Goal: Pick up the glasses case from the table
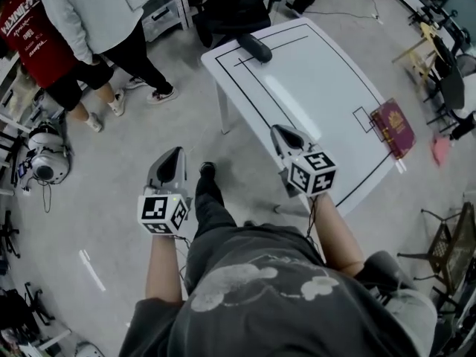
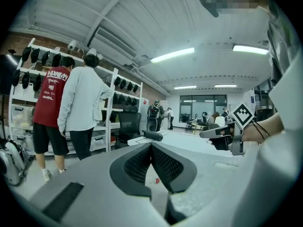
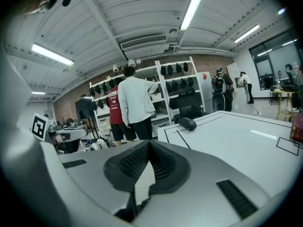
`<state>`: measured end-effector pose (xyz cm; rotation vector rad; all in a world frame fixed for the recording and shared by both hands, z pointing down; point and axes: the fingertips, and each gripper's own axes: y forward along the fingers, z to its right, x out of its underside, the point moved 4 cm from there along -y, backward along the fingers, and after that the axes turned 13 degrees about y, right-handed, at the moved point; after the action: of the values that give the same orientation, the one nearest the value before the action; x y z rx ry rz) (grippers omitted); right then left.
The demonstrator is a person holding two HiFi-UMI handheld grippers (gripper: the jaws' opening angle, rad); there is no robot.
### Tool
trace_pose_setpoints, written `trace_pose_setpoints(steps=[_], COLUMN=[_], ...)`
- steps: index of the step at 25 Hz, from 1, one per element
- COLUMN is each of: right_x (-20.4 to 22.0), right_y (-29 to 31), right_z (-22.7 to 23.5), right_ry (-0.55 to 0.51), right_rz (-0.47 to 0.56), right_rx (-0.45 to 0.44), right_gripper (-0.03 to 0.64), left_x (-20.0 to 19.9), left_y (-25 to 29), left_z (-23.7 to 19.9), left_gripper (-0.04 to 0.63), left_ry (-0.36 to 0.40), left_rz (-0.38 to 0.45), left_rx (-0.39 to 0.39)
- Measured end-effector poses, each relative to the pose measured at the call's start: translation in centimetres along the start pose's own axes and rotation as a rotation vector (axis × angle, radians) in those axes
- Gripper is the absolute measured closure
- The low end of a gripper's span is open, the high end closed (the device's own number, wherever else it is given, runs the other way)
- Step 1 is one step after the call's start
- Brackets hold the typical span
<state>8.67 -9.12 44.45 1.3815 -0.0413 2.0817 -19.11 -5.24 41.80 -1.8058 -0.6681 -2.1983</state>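
Observation:
The dark glasses case (image 1: 254, 47) lies at the far end of the white table (image 1: 312, 80), inside a black outlined area. It also shows ahead in the left gripper view as the glasses case (image 2: 152, 135), and in the right gripper view as the case (image 3: 188, 123). My left gripper (image 1: 175, 153) hangs over the floor, short of the table's near left side; its jaws (image 2: 151, 145) are shut and hold nothing. My right gripper (image 1: 280, 130) is over the table's near edge, its jaws (image 3: 150, 143) shut and bare. Both grippers are far from the case.
A dark red book (image 1: 392, 127) lies at the table's right end. Two people (image 1: 97, 21) stand by shelves at the far left. A black office chair (image 1: 230, 10) is behind the table. A helmet (image 1: 46, 158) sits on the floor at left.

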Motion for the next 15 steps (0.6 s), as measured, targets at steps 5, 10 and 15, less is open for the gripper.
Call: trace_pose_setpoints(steps=[5,10,15], right_x=[-1.5,-4.2,-6.5], right_y=[4.7,10.4,14.4], right_z=[2.6,4.6,6.4], right_ry=[-0.001,0.004,0.062], right_rz=[0.005,0.018,0.062], right_rx=[0.095,0.17,0.263], right_gripper=[0.617,0.617,0.617], left_x=[1.1,0.0,-1.8], left_y=[6.9,15.0,22.1], left_z=[-4.1,-7.9,-10.2], left_gripper=[0.592,0.592,0.592], left_ry=[-0.017,0.024,0.042], left_rz=[0.023,0.068,0.105], left_rx=[0.086,0.231,0.381])
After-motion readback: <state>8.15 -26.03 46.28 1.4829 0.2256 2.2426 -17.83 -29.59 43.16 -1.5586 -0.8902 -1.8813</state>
